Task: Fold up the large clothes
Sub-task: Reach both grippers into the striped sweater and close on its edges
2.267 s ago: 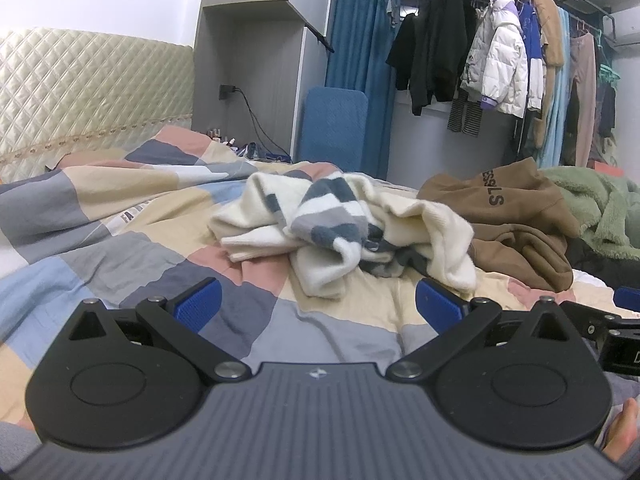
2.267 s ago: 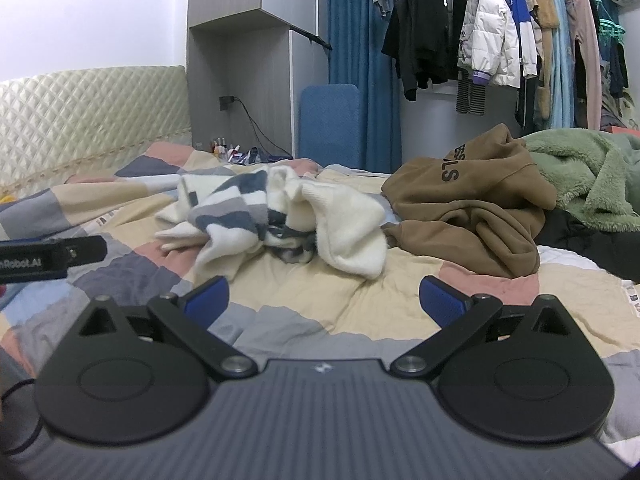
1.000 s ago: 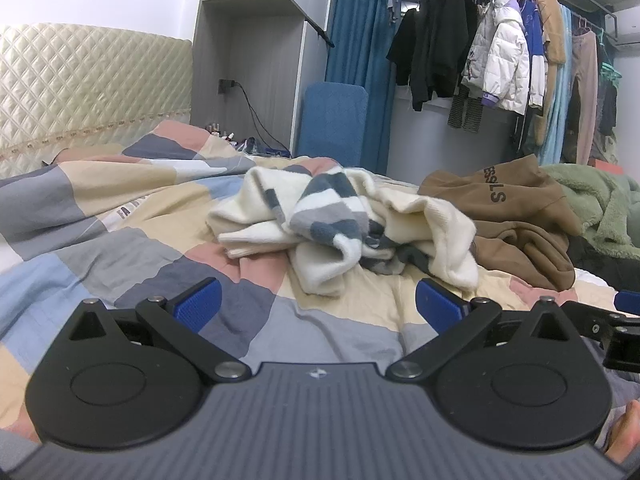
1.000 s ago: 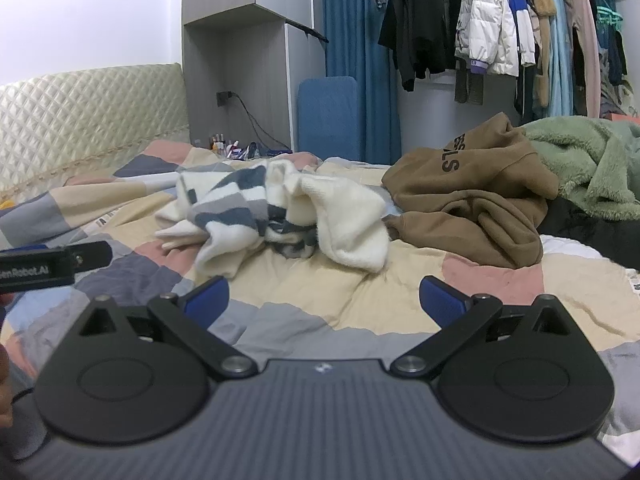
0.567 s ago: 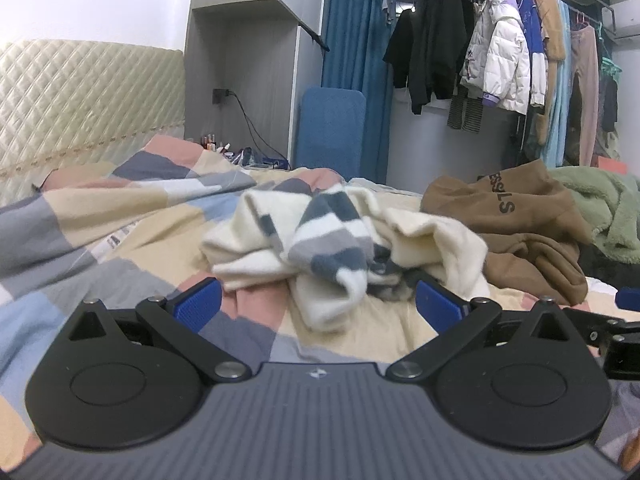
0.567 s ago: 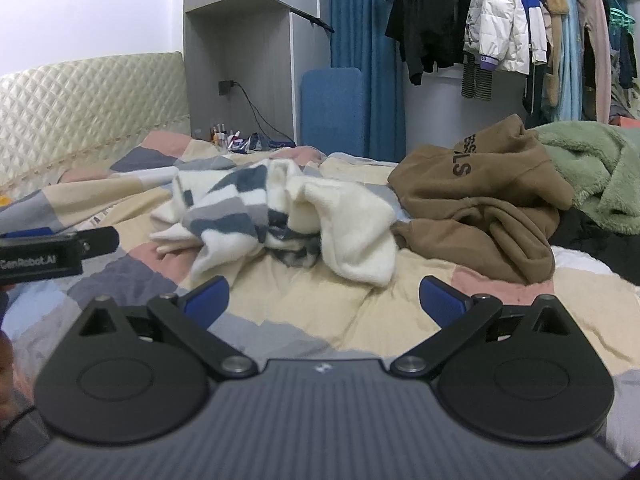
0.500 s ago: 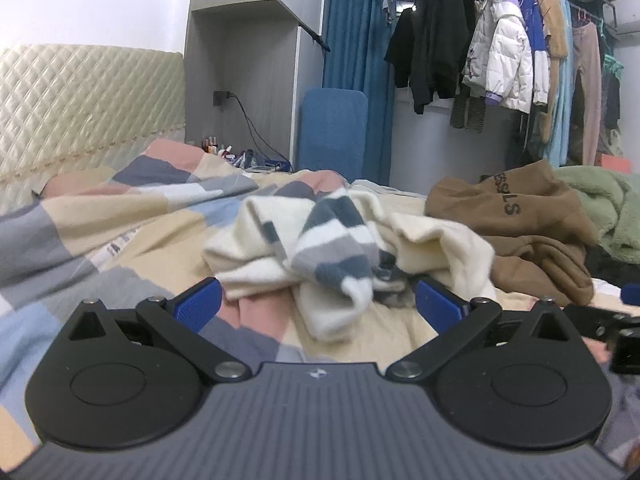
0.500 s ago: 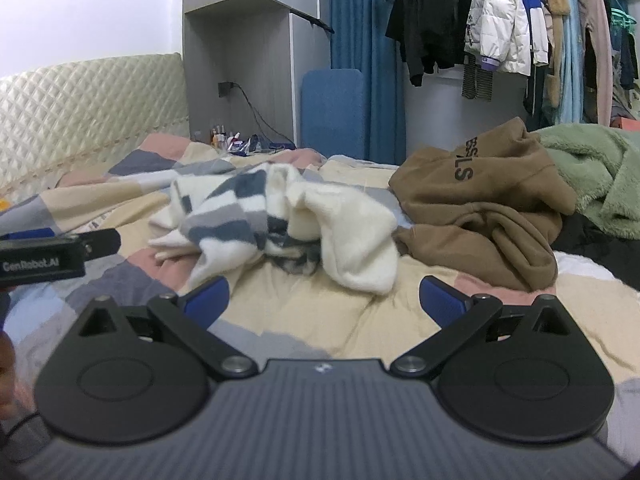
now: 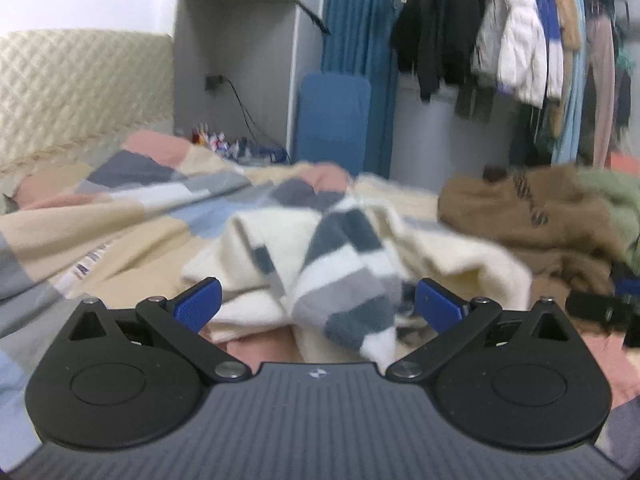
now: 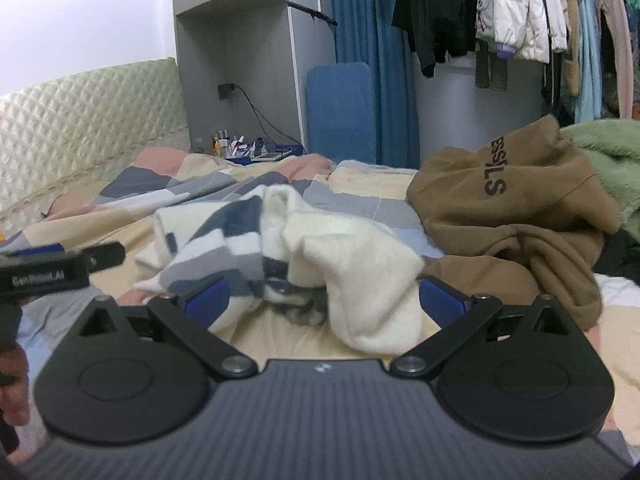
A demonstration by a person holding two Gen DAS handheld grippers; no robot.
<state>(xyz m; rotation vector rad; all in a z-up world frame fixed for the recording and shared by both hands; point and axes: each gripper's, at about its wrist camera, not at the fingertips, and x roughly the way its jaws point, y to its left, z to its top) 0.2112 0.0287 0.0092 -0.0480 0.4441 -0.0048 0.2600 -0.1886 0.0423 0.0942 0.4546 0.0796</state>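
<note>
A: Left wrist view first, what's there?

B: Left gripper point(image 9: 316, 306) has its fingers point(image 9: 198, 304) spread wide, nothing btwn them. Cream sweater w/ grey-blue stripes point(image 9: 340, 264) lies crumpled on the patchwork quilt point(image 9: 120, 224) of the bed, right ahead, its near edge dipping behind the gripper body. Brown hoodie point(image 9: 520, 216) heaped to the right, green fleece point(image 9: 608, 196) beyond it. Pic is blurry, so details are soft

A: And the right wrist view?

B: Right gripper point(image 10: 322, 302) also fully open, empty. Same sweater point(image 10: 304, 248) dead ahead, its white sleeve end hanging down btwn the blue pads, prob not touching them. Left gripper's tip point(image 10: 60, 268) pokes in from the left edge, beside the sweater. Hoodie point(image 10: 516, 216) just right of it, edges look touching

A: So which step?

B: Reach-in, I'd say. No fold begun, garment is in a ball. Next move needs both grippers to pinch two separate edges, e.g. shoulders or hem, lift & spread it flat on the quilt, clear of the hoodie, before any folding
</note>
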